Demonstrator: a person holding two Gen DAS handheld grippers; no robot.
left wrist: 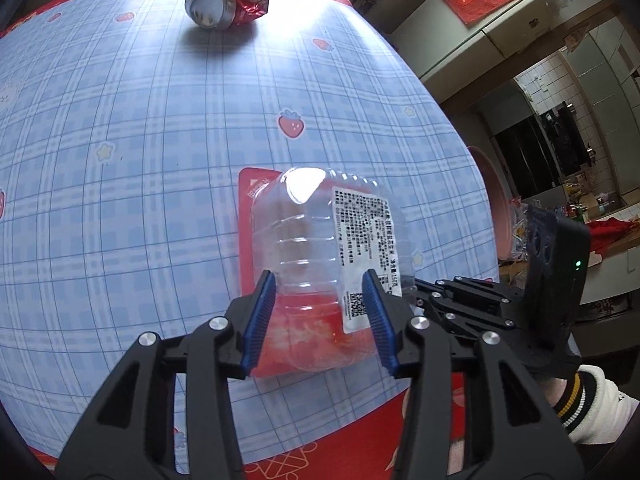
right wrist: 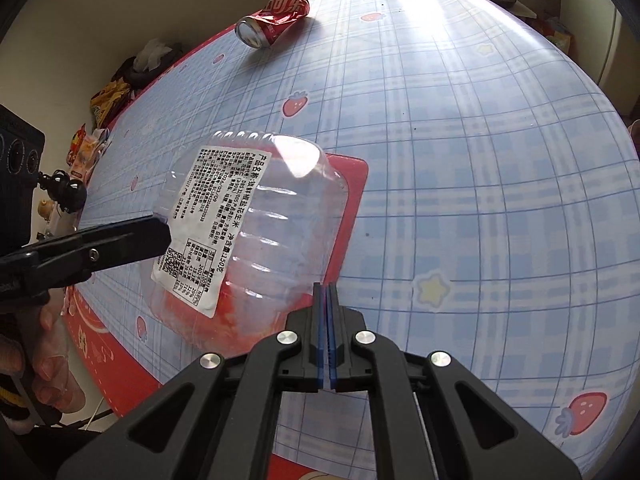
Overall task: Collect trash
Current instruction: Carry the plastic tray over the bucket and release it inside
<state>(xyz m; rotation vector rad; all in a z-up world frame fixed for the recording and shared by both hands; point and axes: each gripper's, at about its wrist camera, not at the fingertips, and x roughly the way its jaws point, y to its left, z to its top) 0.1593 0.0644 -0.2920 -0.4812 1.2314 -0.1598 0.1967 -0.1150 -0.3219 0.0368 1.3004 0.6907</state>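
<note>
Left gripper (left wrist: 322, 320) straddles the clear plastic snack container (left wrist: 320, 248) lying on its side on the checked tablecloth (left wrist: 120, 200), blue pads (left wrist: 262, 320) pinching its ribbed walls, a grip low enough to lift it. Right gripper (right wrist: 327, 332) waits beside it, fingers pressed together, empty. The crushed cola can (right wrist: 274, 20) lies well apart.

Home dining area, checked strawberry tablecloth (left wrist: 120, 128), fridge (left wrist: 516, 28), tiled kitchen counter (left wrist: 616, 216) beyond
</note>
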